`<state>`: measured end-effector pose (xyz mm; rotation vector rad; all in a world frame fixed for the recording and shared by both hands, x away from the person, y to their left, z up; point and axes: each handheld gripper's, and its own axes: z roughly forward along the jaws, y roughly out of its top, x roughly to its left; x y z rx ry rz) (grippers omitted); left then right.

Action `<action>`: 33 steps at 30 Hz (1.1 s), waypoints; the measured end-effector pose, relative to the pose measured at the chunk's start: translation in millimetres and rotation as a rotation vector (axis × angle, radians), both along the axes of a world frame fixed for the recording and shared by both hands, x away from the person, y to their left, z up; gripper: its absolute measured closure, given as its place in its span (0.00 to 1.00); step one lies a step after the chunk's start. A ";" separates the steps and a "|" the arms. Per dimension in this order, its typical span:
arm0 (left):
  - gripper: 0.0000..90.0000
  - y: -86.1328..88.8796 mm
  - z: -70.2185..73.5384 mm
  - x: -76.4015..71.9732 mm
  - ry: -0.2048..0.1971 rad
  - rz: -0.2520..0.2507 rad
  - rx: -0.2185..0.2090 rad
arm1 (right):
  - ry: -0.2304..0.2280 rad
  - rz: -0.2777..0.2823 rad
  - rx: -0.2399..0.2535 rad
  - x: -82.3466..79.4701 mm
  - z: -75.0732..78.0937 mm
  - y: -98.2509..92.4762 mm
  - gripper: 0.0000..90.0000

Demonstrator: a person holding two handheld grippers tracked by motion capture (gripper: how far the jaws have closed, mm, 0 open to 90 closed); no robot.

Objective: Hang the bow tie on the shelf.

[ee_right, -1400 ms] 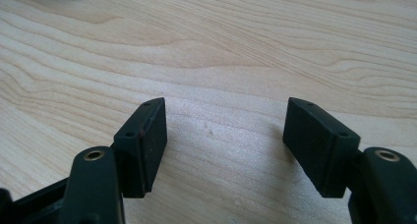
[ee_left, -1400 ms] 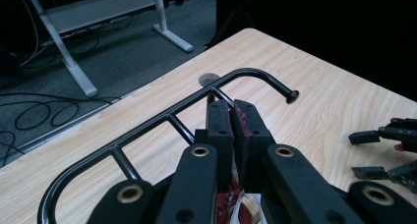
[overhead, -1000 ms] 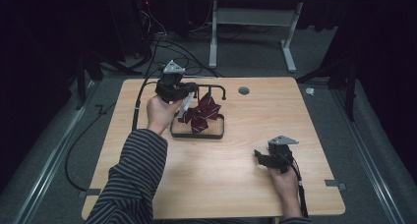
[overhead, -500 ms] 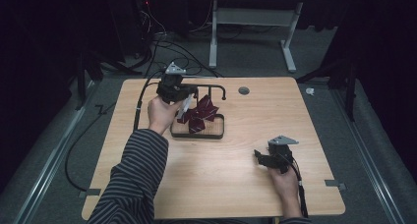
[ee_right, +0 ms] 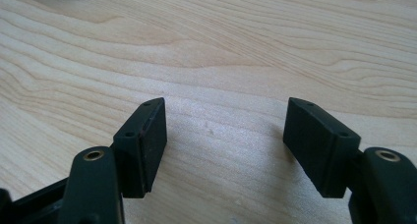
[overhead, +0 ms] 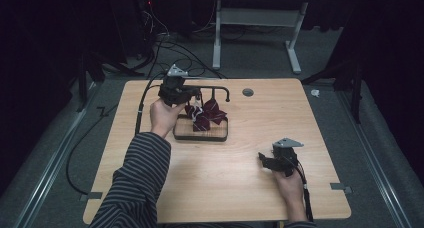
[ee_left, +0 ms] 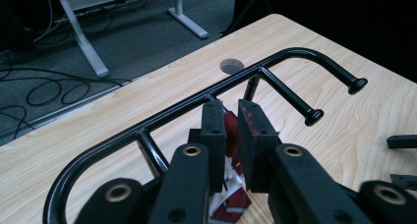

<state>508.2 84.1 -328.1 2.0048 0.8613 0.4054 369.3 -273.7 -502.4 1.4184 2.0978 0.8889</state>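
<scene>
Worktop [overhead: 150,188]: pale wood, and most of its surface is bare.

Stand [overhead: 200,133]: wooden base toward the far left of the worktop, carrying a black metal rail [ee_left: 167,117] with hooked ends. Probably a hanging rack, since the rail sits well above the base.

Dark red patterned cloth [overhead: 205,114]: bunched over the base under the rail, looks like a tie or ribbon, but too crumpled to be sure. Likely being hung on or taken off the rail; direction cannot be told.

Left gripper [overhead: 176,90]: held at the rail, above the stand. Jaws nearly together with a strip of the red cloth pinched between them, just below the rail.

Right gripper [overhead: 281,159]: resting low on the near right of the worktop, well apart from the stand. Jaws spread wide with nothing between, apparently parked.
</scene>
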 end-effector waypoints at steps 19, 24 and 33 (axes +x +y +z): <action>0.70 8.2 3.0 -13.9 -0.016 0.002 -0.006 | 0.000 0.000 0.000 0.0 0.0 0.0 0.38; 0.67 14.0 3.4 -18.0 -0.008 0.011 -0.021 | 0.001 0.000 0.003 0.1 0.0 -0.2 0.38; 0.62 23.3 2.2 -28.2 -0.020 0.031 -0.013 | 0.000 0.001 0.002 0.1 0.0 -0.2 0.38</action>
